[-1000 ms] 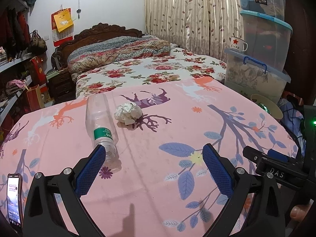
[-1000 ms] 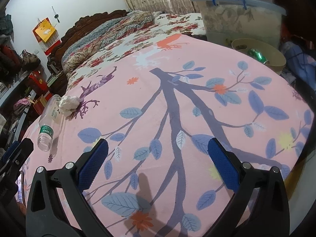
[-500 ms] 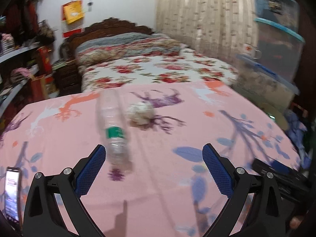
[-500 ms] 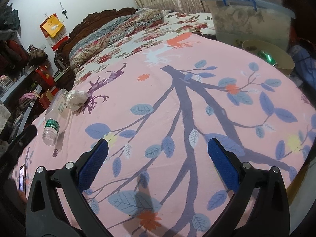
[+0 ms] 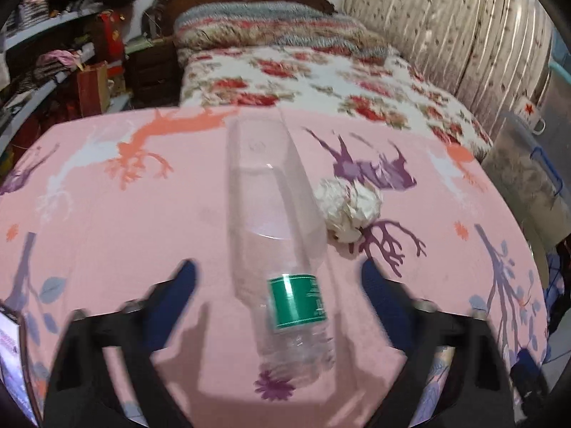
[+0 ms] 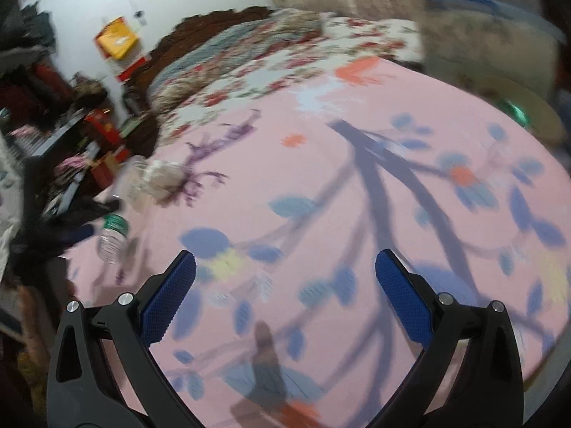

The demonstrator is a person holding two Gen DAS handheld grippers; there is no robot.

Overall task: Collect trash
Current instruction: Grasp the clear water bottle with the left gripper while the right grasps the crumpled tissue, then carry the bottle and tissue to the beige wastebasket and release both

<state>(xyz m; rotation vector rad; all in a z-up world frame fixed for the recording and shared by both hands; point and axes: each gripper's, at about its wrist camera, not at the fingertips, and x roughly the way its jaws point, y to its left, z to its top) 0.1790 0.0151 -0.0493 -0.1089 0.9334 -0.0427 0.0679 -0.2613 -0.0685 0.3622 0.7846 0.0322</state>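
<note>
Left gripper (image 5: 278,278) has its fingers closing in around the empty bottle (image 5: 274,235) lying on the pink counter (image 5: 107,221) but not pinching yet, right gripper (image 6: 285,274) spread and empty; honestly that slick round bottle could roll away or bump the paper wad (image 5: 349,210) touching it.

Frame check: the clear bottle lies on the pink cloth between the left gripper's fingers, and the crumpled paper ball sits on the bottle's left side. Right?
Not quite. In the left wrist view the paper ball sits against the right side of the bottle, not its left. The rest holds: the bottle lies on the pink cloth between the fingers of the left gripper, which have just been closing without pressing it yet.
</note>
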